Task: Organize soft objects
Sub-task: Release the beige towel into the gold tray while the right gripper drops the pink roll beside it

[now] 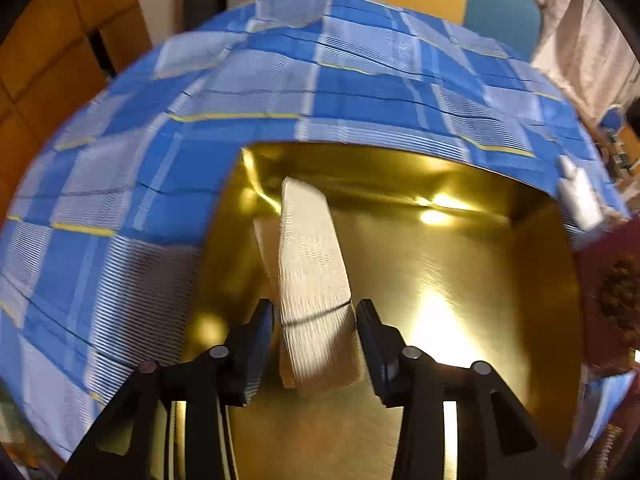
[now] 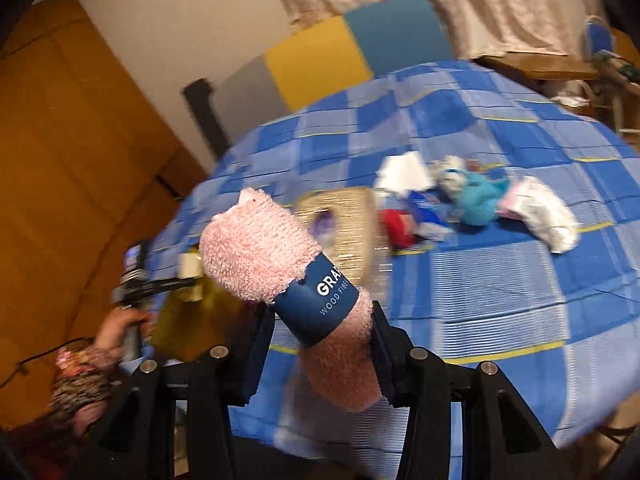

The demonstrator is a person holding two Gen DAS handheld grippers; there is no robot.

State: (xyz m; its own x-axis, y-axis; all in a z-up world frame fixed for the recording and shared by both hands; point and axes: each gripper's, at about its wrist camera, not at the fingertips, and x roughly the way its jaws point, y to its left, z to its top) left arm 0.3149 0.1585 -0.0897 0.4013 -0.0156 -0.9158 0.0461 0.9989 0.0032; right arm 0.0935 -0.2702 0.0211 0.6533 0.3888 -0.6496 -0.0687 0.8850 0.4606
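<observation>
The table wears a blue checked cloth [image 2: 500, 264], with orange wood panelling [image 2: 60, 140] and a pale curtain [image 2: 460, 0] behind it. The left gripper [image 1: 316, 320] hangs over a shiny gold box [image 1: 460, 280] at the table's edge, jaws parted and just off a folded cream cloth [image 1: 312, 264] standing inside. The right gripper [image 2: 320, 344] squeezes a rolled pink towel [image 2: 260, 248] with a navy band, while plush toys [image 2: 476, 196] sit mid-table.

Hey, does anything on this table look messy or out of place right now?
Yes. A small jumble of soft things lies scattered on the blue checked tablecloth: a turquoise plush toy, a white-and-pink rolled cloth and a red soft item. They lie unsorted outside the shiny gold tray.
</observation>
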